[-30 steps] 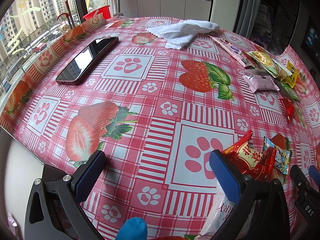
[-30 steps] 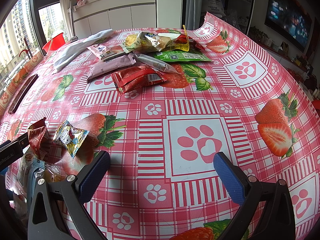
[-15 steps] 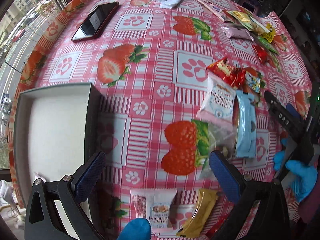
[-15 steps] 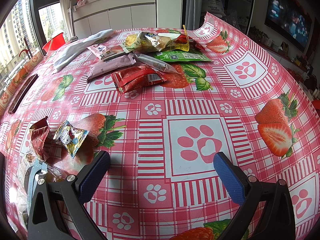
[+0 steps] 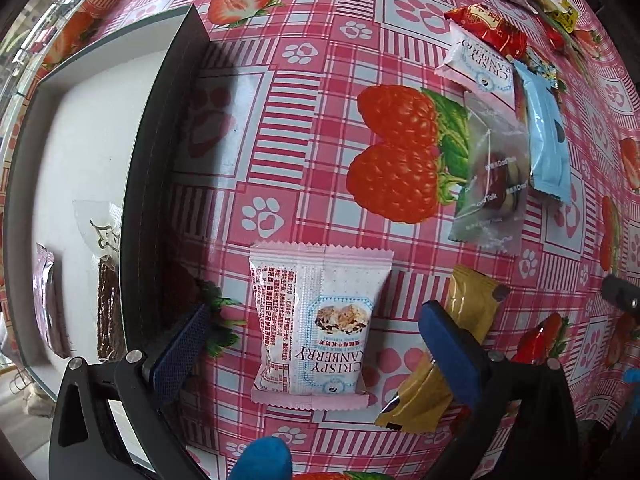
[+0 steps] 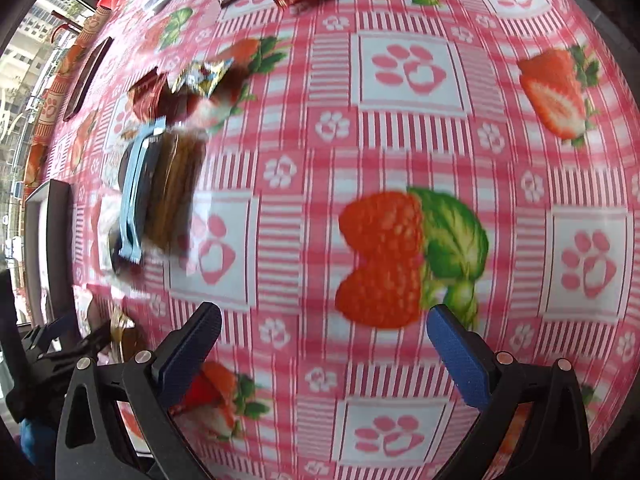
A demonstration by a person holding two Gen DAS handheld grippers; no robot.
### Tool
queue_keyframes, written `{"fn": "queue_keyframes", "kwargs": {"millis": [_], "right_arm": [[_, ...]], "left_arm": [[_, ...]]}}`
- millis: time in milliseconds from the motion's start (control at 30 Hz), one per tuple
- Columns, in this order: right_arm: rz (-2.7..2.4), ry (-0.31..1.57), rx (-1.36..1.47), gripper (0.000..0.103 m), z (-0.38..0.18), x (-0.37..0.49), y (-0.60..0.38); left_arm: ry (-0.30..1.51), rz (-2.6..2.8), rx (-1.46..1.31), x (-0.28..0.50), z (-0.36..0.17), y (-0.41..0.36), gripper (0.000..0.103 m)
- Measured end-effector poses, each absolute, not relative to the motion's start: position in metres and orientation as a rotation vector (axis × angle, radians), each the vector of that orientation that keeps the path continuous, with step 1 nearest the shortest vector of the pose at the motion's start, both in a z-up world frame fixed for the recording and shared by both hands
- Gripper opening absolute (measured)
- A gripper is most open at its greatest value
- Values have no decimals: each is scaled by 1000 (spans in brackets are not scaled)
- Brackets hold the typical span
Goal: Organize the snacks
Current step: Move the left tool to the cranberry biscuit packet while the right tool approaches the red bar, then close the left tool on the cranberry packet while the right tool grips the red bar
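Note:
In the left wrist view my left gripper (image 5: 316, 344) hangs open over a pink-and-white cranberry crisp packet (image 5: 316, 320) lying flat between its fingers, not gripped. A gold wrapper (image 5: 448, 356) lies under the right finger. To the left stands a dark-rimmed white tray (image 5: 144, 184) holding a brown bar (image 5: 107, 312) and two other packets. Further off lie a clear packet (image 5: 490, 184), a light blue packet (image 5: 546, 136) and a second cranberry packet (image 5: 478, 64). In the blurred right wrist view my right gripper (image 6: 324, 348) is open above bare tablecloth, with the blue packet (image 6: 134, 196) at its left.
A red packet (image 5: 488, 28) and several more snacks lie at the far right of the strawberry tablecloth (image 5: 320, 128). A phone (image 6: 86, 76) lies near the window-side edge. The other gripper (image 6: 52, 344) shows at the lower left of the right wrist view.
My left gripper has swung back and down from the far table to the near edge, bringing the tray and cranberry packet into view. My right gripper, still before, has now tilted down towards the tablecloth.

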State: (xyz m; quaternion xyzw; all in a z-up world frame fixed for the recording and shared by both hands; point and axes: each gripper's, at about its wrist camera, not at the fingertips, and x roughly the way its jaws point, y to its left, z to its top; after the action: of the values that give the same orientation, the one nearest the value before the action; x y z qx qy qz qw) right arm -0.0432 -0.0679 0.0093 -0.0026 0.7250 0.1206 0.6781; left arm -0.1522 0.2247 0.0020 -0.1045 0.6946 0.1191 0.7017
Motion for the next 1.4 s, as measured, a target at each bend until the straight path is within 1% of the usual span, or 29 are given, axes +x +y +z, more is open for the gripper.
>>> {"fn": "queue_keyframes", "kwargs": {"millis": [167,333,367,433,467,500,533,567,767,867,900,933,967,1000,1033,1100,1133,1167,1267,1333,1400], "right_arm": [[300,1721,24,103,6,-76,-63],[279,1792,18,103,-1,-91,-51],[283,1801,37,103,-1,-94,-50],[286,1811,76,103,0,-99,-45],[283,1819,96,103,0,-102,-43],[282,1828,119,103,-1,-105,-40],[283,1837,145,103,-1,-104,-36],[283,1847,176,103,-2,-107,-34],[220,1870,265,103,-13,-121,0],[149,1872,289,103,-14,-133,13],[132,1879,304,100,-15,-133,24],[117,1890,315,90,-17,-138,30],[90,1895,306,86,-19,-142,37],[65,1878,285,86,-18,-145,44],[56,1873,273,83,-18,-149,51],[16,1855,183,67,-14,-155,65],[17,1845,148,42,-11,-158,72],[42,1850,147,21,-11,-161,76],[25,1856,175,21,-8,-169,79],[46,1839,227,21,1,-171,73],[117,1820,231,21,15,-170,88]], "left_arm": [[1556,252,-227,-152,1,228,103],[1605,251,-237,-134,-3,234,102],[1603,248,-235,-134,-2,234,99],[1583,229,-207,-130,4,229,90],[1566,215,-187,-129,9,224,78],[1555,199,-166,-129,13,221,61],[1552,179,-154,-128,15,218,51],[1560,166,-145,-127,16,217,44],[1519,72,-217,-131,40,227,43],[1496,14,-187,-137,61,231,43],[1482,-3,-182,-140,69,236,44],[1469,-18,-176,-143,76,240,44],[1459,-28,-166,-141,82,243,44],[1450,-34,-153,-145,87,248,44],[1443,-34,-137,-148,91,255,44],[1433,-14,-115,-166,92,270,44],[1429,-2,-117,-171,94,280,44],[1423,12,-125,-180,94,290,44],[1422,67,-148,-198,94,321,44],[1417,110,-164,-211,96,343,44],[1420,149,-194,-220,93,360,44]]}}
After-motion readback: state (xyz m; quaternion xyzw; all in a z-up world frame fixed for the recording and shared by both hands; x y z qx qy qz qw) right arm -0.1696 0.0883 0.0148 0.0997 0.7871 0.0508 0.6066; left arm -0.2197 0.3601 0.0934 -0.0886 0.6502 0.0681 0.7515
